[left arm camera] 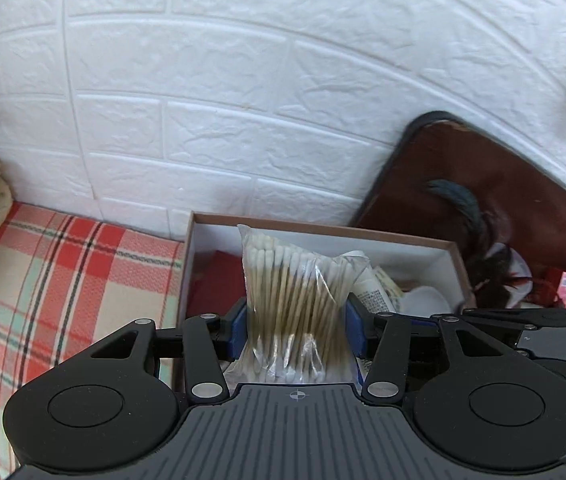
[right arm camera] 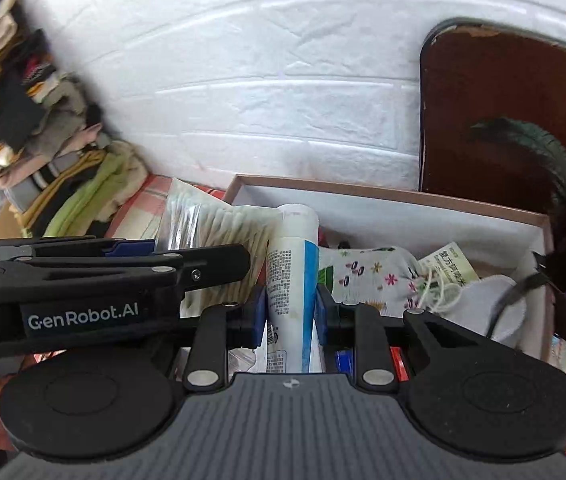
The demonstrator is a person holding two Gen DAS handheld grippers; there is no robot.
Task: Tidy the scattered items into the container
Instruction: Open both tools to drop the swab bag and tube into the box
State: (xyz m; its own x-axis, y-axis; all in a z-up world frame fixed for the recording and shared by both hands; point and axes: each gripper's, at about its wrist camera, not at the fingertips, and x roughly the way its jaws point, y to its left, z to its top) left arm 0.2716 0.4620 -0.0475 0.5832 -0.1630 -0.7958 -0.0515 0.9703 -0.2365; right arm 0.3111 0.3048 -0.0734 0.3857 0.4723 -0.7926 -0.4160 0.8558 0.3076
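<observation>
A: Left tongs (left arm camera: 297, 330): state?
B: Clamped on the bag of cotton swabs (left arm camera: 297, 300). Blue pads press both sides of the bag; it stands upright between them, above the near-left part of the cardboard box (left arm camera: 323, 227).

A: Right tongs (right arm camera: 288, 312)?
B: Gripping a white tube (right arm camera: 293, 276) with a blue stripe and small printed text. Tube is upright, cap end up, over the near edge of the box.

A: Box contents, right wrist view?
B: A patterned white sock (right arm camera: 371, 276) with small flowers, a green-printed leaflet (right arm camera: 453, 266), and a white round pad (right arm camera: 495, 308) towards the right wall. Something red lies at the left end in the left wrist view; cannot tell what it is.

A: Surroundings?
B: Box sits on a plaid bedsheet (left arm camera: 43, 280), against a white brick-pattern wall (left arm camera: 243, 80). A dark brown board (right arm camera: 503, 120) leans on the wall behind the box's right end. A pile of folded clothes (right arm camera: 35, 140) lies to the left.

A: Tongs relative to each other?
B: Side by side; the left one crosses the right wrist view's left half, the swab bag just beside the tube.
</observation>
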